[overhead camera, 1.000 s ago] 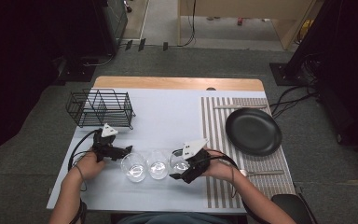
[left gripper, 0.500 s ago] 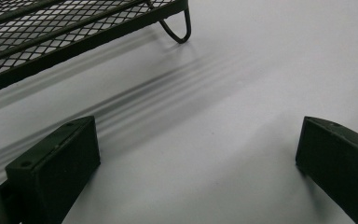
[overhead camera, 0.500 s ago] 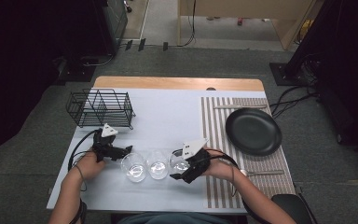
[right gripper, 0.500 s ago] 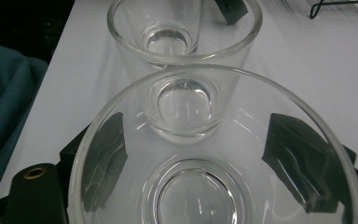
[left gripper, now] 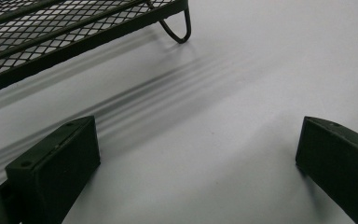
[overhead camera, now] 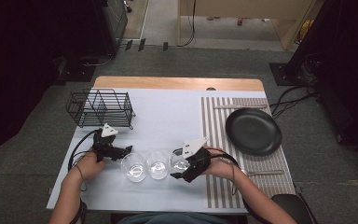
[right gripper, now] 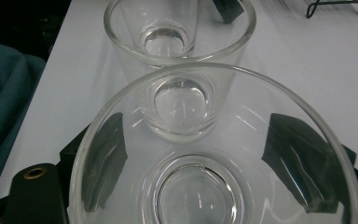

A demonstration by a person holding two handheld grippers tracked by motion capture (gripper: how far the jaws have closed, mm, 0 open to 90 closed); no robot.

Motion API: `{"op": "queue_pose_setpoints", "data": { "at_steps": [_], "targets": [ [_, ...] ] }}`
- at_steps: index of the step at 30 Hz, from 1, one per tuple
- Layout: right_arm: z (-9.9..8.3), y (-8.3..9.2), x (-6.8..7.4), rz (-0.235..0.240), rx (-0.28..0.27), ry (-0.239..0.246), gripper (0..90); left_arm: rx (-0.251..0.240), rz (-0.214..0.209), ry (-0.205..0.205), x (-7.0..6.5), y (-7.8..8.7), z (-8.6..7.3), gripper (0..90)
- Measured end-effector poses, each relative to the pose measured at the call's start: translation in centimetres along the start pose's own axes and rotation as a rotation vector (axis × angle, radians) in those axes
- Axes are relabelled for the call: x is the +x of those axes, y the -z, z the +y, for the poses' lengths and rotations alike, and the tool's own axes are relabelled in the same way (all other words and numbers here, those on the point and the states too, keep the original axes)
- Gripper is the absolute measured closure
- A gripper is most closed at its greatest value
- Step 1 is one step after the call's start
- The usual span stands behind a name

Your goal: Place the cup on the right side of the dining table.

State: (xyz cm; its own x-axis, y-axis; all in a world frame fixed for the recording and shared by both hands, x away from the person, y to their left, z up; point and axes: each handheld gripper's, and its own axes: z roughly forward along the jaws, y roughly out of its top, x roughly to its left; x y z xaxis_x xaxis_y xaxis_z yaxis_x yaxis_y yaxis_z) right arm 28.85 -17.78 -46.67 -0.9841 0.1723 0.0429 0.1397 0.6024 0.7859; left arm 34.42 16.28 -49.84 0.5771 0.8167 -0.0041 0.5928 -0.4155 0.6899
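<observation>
**A:** What had changed over that last second?

**B:** Almost nothing, as far as I could judge. Going left to right: the wire rack [overhead camera: 100, 108] sat at ten o'clock on the table [overhead camera: 168, 116], unmoved. My left gripper [overhead camera: 121, 151] stayed just beside the left glass [overhead camera: 133, 166], jaws spread wide over bare tabletop, gripping nothing. The rack's foot [left gripper: 177, 30] showed at twelve o'clock in the left gripper view.

**A:** And the glasses?

**B:** All three stood upright in a row near the six o'clock edge, the middle glass [overhead camera: 157, 164] touching or nearly touching its neighbours. My right gripper [overhead camera: 182, 169] was still at the right glass [right gripper: 214, 154], a jaw on either side of it. I couldn't tell whether they pinched it or only bracketed it.

**A:** So what did that mean?

**B:** I took it as a pause before lifting; no glass had left the table. The black plate [overhead camera: 253, 131] at three o'clock was untouched.
</observation>
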Motion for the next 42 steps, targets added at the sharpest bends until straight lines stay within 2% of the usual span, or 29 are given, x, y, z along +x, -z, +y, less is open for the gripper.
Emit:
{"op": "queue_pose_setpoints", "data": {
  "at_steps": [19, 31, 42],
  "targets": [
    [0.16, 0.18, -0.50, -0.018, 0.014, -0.039, 19.3, 0.000, 0.000, 0.000, 0.00, 0.00, 0.00, 0.0],
    [0.32, 0.26, -0.56, -0.021, 0.012, -0.035, 19.3, 0.000, 0.000, 0.000, 0.00, 0.00, 0.00, 0.0],
    [0.40, 0.48, -0.88, -0.030, 0.003, -0.050, 19.3, 0.000, 0.001, 0.000, -0.01, 0.00, 0.00, 0.0]
  ]
}}
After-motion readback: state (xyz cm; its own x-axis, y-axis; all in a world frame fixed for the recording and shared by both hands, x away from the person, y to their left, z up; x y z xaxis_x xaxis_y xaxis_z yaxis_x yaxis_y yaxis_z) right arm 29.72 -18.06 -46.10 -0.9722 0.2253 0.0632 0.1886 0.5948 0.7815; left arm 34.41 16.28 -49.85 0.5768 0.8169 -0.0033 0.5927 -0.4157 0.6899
